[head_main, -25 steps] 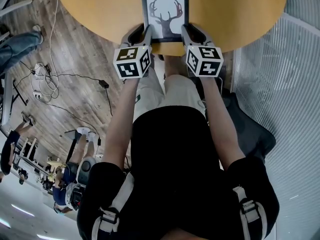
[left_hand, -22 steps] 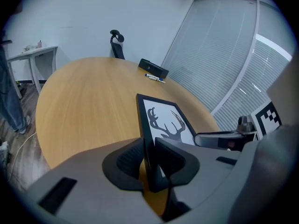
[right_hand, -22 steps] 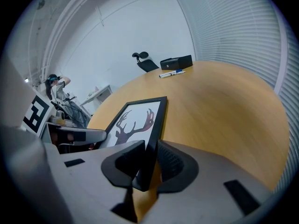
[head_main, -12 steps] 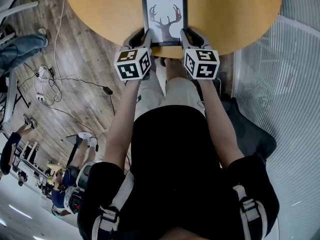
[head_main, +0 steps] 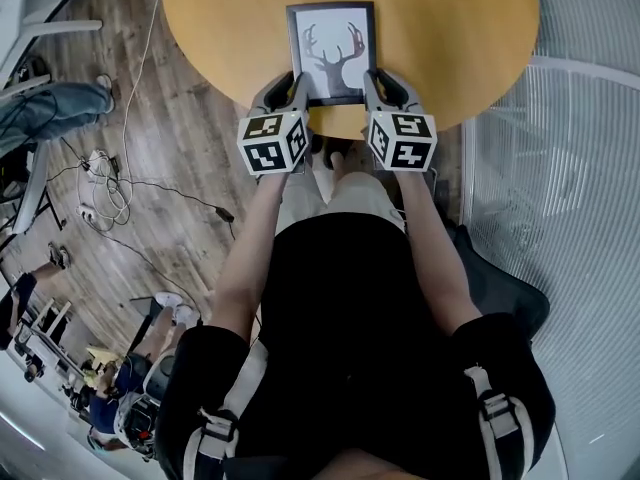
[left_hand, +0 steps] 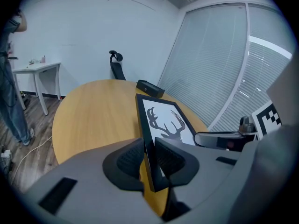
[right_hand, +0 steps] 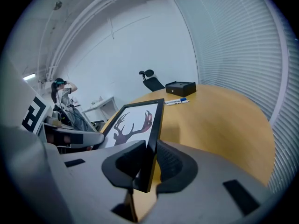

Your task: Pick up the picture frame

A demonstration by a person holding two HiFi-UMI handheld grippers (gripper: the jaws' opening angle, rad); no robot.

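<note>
1. left hand-held gripper (head_main: 293,88): jaws just been closing, now clamped on the picture frame (head_main: 332,53), left edge near the corner.
2. right hand-held gripper (head_main: 371,85): clamped on the right edge.
3. Frame sits at 12 o'clock from both, over the table (head_main: 450,38) at its 6 o'clock rim.

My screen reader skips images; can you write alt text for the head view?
Top-down: a person's left gripper, jaws just closed tighter, and right gripper clamp the near corners of a black picture frame with an antler print over a round wooden table.
</note>
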